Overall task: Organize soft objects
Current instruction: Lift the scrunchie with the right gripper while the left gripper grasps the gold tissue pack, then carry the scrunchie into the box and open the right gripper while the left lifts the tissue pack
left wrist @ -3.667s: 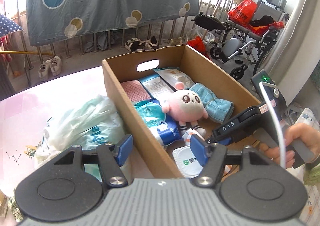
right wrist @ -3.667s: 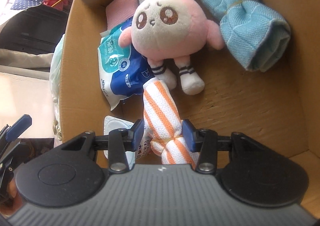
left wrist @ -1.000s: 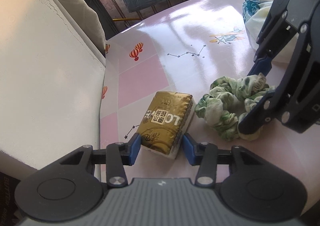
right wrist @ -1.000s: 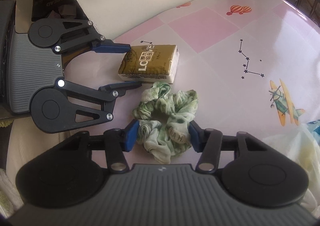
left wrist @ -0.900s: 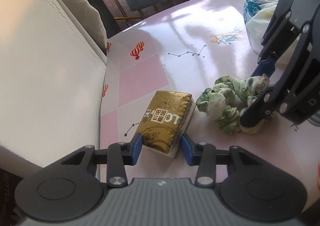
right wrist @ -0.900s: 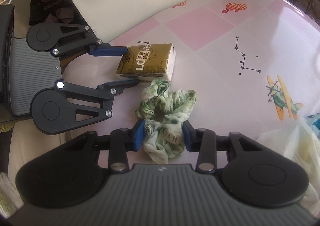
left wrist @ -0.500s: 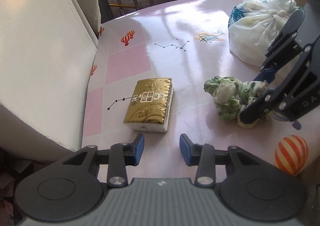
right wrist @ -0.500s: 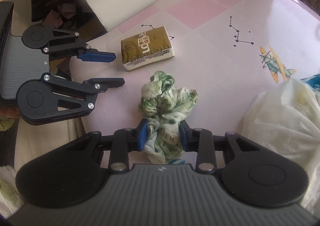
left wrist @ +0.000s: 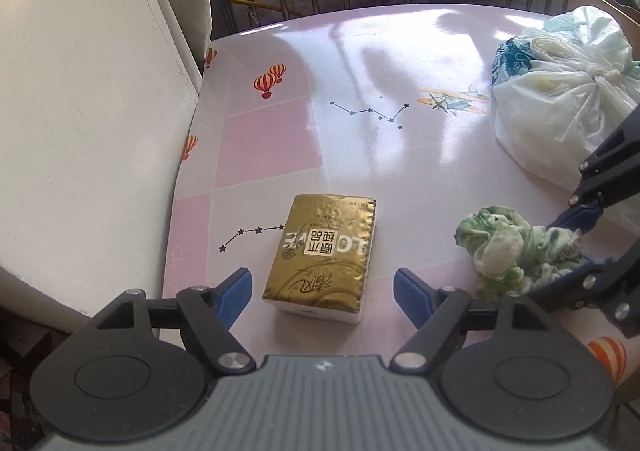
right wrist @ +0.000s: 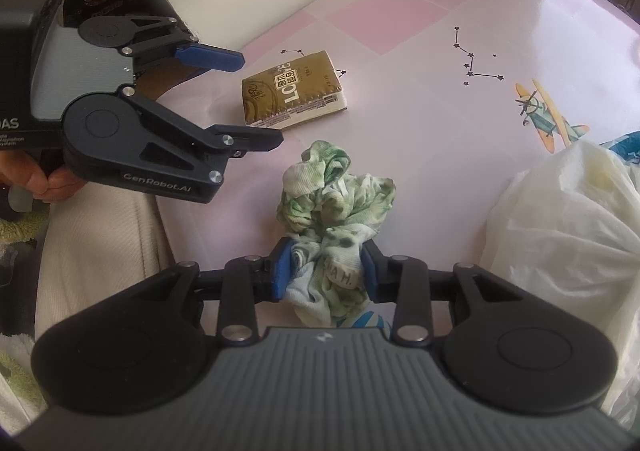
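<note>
**Left gripper spreading over tissue pack; right gripper clamped on scrunchie**

My left gripper [left wrist: 322,289] hangs above the near edge of the pink table [left wrist: 400,155], pointing steeply down. Its jaws are opening. The gold tissue pack [left wrist: 326,253] lies flat on the table with its near end between my 2 blue pads [left wrist: 236,293], and neither pad touches it. I grip nothing on this side.

My right gripper [right wrist: 324,269] is clamped on the green-and-white scrunchie [right wrist: 334,197]. Both pads press into the fabric at its near end, though the jaws are easing slightly apart. The rest of the scrunchie bunches up ahead of the fingertips; I cannot tell whether it rests on the table or hangs just clear of it.

The scrunchie sits to the right of the tissue pack, near it but not touching. A tied white plastic bag [left wrist: 560,91] rests further right on the table, apart from both items. A white cushion [left wrist: 80,91] borders the table's left edge. My hand [right wrist: 36,177] shows behind the left gripper in the right wrist view.
</note>
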`<state>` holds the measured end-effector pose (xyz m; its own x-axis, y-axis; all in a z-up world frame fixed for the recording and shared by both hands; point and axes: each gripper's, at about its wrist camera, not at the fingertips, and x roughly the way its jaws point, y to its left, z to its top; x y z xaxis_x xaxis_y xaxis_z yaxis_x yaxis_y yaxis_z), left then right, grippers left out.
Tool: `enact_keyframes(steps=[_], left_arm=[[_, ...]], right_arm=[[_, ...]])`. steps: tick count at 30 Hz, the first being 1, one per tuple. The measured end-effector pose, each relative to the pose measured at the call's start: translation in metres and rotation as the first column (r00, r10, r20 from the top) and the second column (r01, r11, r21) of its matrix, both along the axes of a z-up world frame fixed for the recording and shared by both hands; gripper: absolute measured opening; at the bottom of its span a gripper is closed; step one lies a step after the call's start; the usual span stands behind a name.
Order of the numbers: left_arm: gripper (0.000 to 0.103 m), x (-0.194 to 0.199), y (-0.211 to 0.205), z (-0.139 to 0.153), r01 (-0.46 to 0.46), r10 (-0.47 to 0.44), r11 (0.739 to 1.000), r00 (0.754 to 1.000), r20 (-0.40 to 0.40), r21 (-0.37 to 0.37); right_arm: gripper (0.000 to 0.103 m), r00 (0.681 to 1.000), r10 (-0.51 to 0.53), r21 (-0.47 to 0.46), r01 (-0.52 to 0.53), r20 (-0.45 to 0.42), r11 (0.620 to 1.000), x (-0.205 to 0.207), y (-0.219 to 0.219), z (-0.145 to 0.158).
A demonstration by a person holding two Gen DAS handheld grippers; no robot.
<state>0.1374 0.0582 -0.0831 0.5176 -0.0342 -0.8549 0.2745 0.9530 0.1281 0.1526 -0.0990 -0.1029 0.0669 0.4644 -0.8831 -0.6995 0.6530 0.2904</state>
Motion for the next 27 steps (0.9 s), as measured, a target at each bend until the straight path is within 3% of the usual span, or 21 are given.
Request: enact_keyframes(steps=[5,7,15,27], left_arm=[[0.071,0.004,0.000,-0.009,-0.021,0.020,0.999,0.999,-0.031,-0.025],[0.055,0.001,0.002,-0.008,-0.039,0.037,0.998,0.999,-0.036,-0.047],[0.054,-0.010,0.008,0.007,-0.109,0.108,0.992,0.994,-0.017,-0.061],[0.054,-0.051,-0.013,0.076,-0.083,0.100,0.986,0.989,0.111,-0.144]], right_arm=[[0.033,1.000,-0.014,0.006,0.014,0.004,1.000,-0.002,-0.003,0.000],[0.032,1.000,-0.025,0.009,0.025,0.010,1.000,-0.003,-0.004,0.002],[0.028,0.996,-0.086,0.027,0.086,0.030,0.996,-0.013,-0.016,0.018],[0.027,0.963,-0.262,0.166,0.249,0.060,0.954,-0.042,-0.072,0.069]])
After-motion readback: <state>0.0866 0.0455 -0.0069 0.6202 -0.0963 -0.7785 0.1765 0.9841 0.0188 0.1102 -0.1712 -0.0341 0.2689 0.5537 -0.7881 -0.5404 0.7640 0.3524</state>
